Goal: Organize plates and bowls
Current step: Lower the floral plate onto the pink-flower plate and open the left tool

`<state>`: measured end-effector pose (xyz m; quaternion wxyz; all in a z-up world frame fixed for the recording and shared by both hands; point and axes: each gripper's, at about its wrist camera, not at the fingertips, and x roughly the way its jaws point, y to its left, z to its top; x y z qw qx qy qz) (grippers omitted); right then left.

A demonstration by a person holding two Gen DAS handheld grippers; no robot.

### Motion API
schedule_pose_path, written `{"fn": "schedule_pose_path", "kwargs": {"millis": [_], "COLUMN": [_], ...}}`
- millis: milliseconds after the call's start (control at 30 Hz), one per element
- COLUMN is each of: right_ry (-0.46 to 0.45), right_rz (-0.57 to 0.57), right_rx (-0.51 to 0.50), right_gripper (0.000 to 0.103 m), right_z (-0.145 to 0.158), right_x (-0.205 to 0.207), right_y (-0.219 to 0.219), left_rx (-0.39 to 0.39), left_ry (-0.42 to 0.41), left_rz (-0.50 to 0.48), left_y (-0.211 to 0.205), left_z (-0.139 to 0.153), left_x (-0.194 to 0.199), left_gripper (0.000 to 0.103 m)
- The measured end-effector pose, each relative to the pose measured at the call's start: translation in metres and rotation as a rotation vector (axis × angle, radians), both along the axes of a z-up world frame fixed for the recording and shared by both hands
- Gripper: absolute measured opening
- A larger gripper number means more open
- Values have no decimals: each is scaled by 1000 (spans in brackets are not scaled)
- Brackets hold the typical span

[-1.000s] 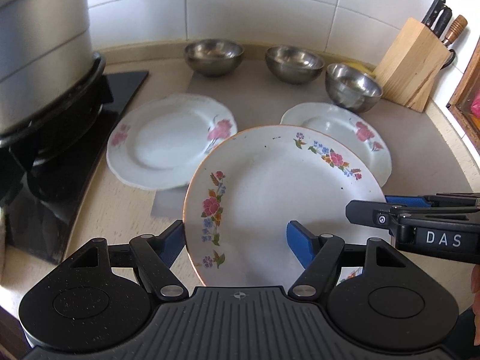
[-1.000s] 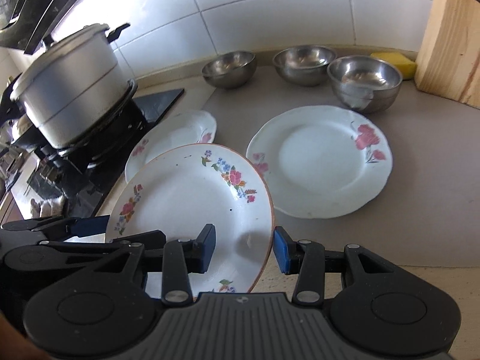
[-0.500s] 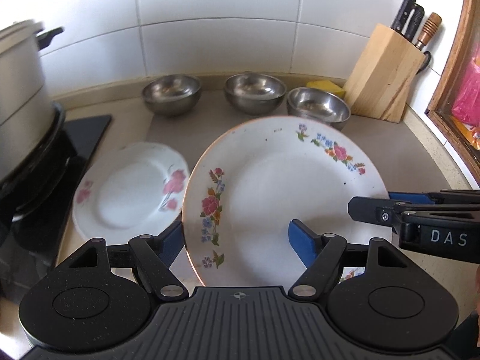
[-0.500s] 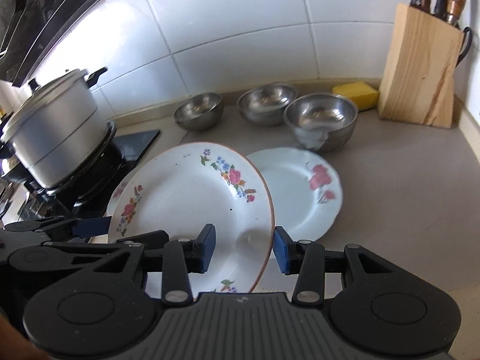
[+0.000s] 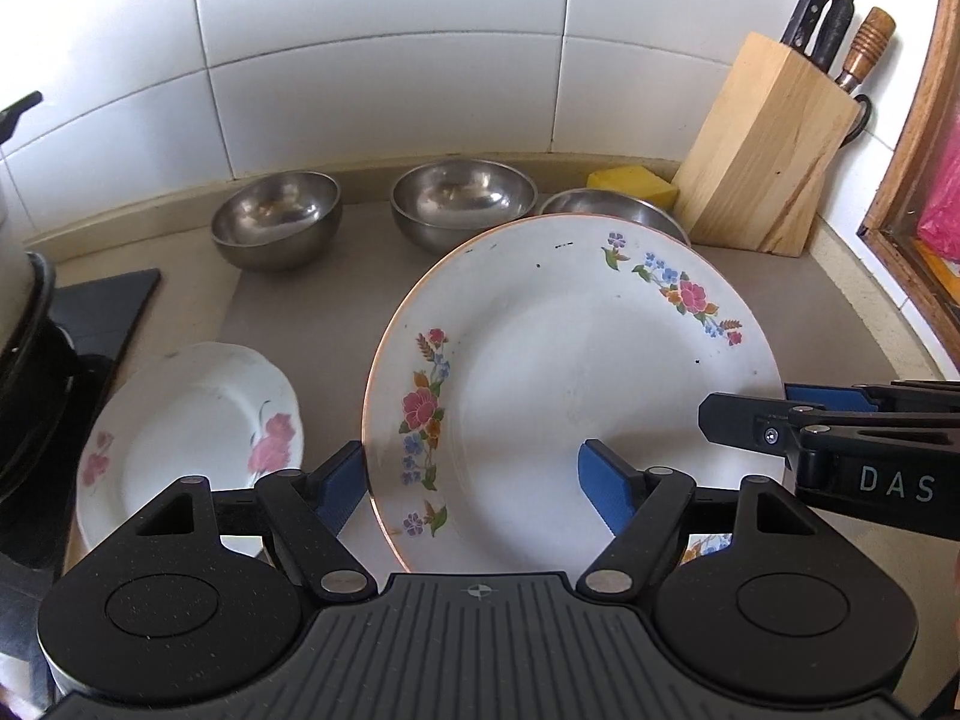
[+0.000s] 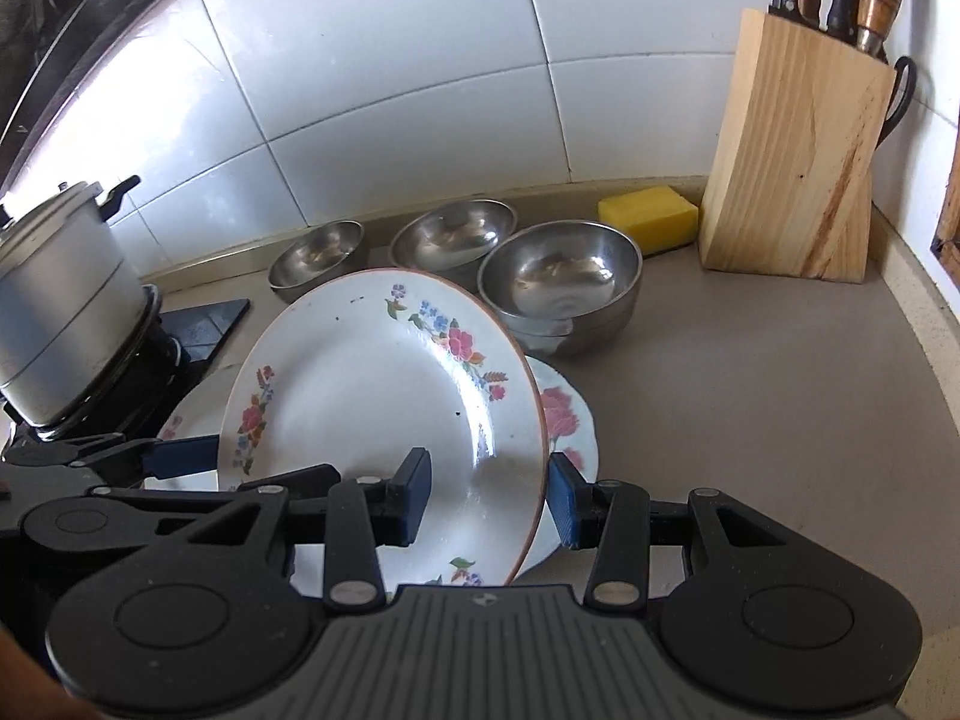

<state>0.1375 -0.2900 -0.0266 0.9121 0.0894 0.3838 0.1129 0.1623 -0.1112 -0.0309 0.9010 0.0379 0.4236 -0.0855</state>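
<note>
Two grippers hold one big flowered plate (image 5: 570, 372) up off the counter (image 6: 780, 420). The left gripper (image 5: 474, 489) has its blue pads on each side of the plate's left rim, one pad under the edge and one on the white inside, squeezing the plate. The right gripper (image 6: 489, 495) does the same on the plate's right rim, with one blue pad on the inside and one behind the edge, so it grips the plate too. The plate is tilted, with its far edge higher than its near edge. It has an orange line around its rim and bunches of pink, blue and orange flowers. In the right wrist view, a smaller pink-flower plate (image 6: 570, 420) lies flat on the counter right under the held plate, poking out on the right side. In the left wrist view, another pink-flower plate (image 5: 192, 420) lies flat on the counter to the left, near the black stove (image 5: 90, 312). Three shiny steel bowls sit in a row far back by the white tiled wall (image 5: 384, 60): the left bowl (image 5: 276, 228), the middle bowl (image 5: 462, 204), and the right bowl (image 6: 564, 282), which is nearest to the held plate. A yellow sponge (image 6: 648, 219) lies behind the right bowl. A wooden knife block (image 6: 792, 150) with knives stands far right. A big silver pot (image 6: 60, 312) sits on the stove at the left.
</note>
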Motion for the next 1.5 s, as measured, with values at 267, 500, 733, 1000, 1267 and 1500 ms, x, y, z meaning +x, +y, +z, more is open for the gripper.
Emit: {"fn": "schedule_pose_path", "kwargs": {"millis": [267, 500, 733, 1000, 1267, 1500], "right_ry": [60, 104, 126, 158, 136, 61], "right_rz": [20, 36, 44, 40, 28, 36], "right_rx": [-2, -7, -18, -39, -90, -135], "right_gripper": [18, 18, 18, 18, 20, 21], "right_z": [-21, -35, -40, -47, -46, -36], "right_x": [28, 44, 54, 60, 61, 58], "right_y": [-1, 2, 2, 0, 2, 5], "left_rx": [16, 18, 14, 0, 15, 32], "left_ry": [40, 71, 94, 130, 137, 126], "left_rz": [31, 48, 49, 42, 19, 26], "left_y": [-2, 0, -3, -6, -12, -10], "left_z": [-18, -31, -37, -45, -49, -48], "left_x": [22, 33, 44, 49, 51, 49], "left_gripper": [75, 75, 76, 76, 74, 72]}}
